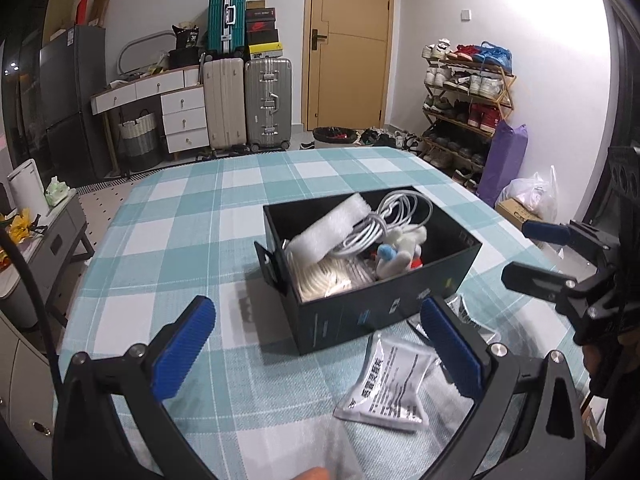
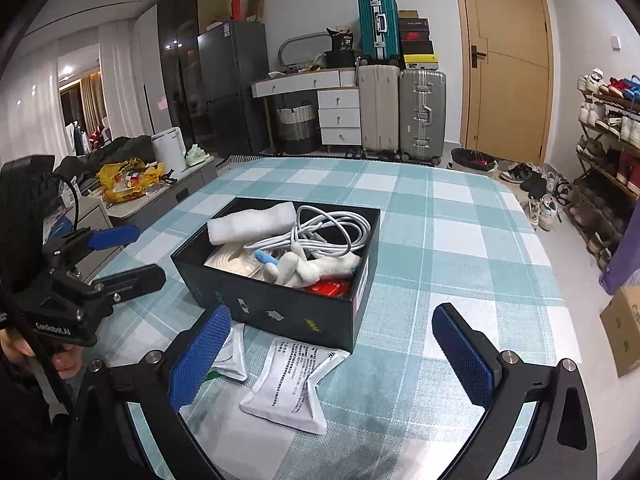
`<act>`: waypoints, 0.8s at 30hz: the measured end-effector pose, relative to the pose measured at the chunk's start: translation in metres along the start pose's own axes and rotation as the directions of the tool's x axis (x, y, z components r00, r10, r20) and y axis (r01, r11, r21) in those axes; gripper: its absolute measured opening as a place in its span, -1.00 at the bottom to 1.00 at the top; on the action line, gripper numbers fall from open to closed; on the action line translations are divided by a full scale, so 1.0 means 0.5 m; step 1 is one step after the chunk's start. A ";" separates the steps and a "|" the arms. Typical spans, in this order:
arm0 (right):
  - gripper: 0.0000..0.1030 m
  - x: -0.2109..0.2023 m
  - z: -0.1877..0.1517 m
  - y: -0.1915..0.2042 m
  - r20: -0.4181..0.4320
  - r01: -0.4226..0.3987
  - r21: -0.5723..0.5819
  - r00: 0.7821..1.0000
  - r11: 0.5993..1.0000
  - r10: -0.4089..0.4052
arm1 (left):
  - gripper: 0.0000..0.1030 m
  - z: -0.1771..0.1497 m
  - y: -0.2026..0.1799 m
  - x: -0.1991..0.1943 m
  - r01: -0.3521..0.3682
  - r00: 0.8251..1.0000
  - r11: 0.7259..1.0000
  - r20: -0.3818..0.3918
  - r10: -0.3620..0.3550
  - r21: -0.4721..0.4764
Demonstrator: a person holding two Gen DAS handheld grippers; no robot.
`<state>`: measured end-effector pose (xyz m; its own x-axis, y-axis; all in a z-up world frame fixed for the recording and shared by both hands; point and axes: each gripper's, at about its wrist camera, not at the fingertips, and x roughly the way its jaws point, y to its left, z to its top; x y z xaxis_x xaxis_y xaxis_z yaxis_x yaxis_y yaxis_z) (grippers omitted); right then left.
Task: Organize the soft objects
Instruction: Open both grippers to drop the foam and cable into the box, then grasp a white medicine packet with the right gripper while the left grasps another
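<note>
Both claws spread wide, nothing between the pads: left gripper (image 1: pixel 316 350), right gripper (image 2: pixel 334 354). White sachet (image 2: pixel 290 384) flat on the checked tablecloth (image 2: pixel 460 216), touching the near side of the black box (image 2: pixel 280 304). Foam roll (image 2: pixel 252 220), white cable (image 2: pixel 328 228) and plush toy (image 2: pixel 304 268) sit inside.

- Teal-checked tablecloth (image 1: pixel 192 216) over the table.
- Teal suitcase (image 2: pixel 378 26) on top of beige suitcase (image 2: pixel 378 108); silver suitcase (image 2: pixel 422 114) beside it.
- Wooden door (image 2: pixel 506 60).
- Shoe rack (image 1: pixel 466 100).
- Grey refrigerator (image 2: pixel 232 88).
</note>
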<state>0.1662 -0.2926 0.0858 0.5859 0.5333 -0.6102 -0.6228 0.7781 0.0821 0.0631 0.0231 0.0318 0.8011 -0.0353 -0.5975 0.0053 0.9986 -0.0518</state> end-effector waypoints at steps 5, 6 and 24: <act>0.99 0.005 -0.007 -0.002 -0.021 0.004 0.001 1.000 1.000 -0.004 | 1.00 -0.014 -0.003 0.006 0.007 1.000 1.000 -0.028 -0.007 0.005; 0.99 0.007 -0.007 -0.002 -0.025 0.006 0.002 1.000 1.000 -0.006 | 1.00 -0.017 -0.005 0.006 0.010 1.000 1.000 -0.030 -0.010 0.007; 0.99 0.083 -0.046 0.015 -0.180 0.010 -0.030 0.984 0.999 -0.016 | 1.00 -0.060 -0.038 0.051 0.063 0.988 0.995 -0.145 -0.051 0.078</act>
<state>0.1739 -0.2722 0.0430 0.4926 0.4526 -0.7433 -0.6322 0.7731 0.0518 0.0656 0.0022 -0.0064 0.7048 -0.0914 -0.7035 0.1024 0.9944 -0.0266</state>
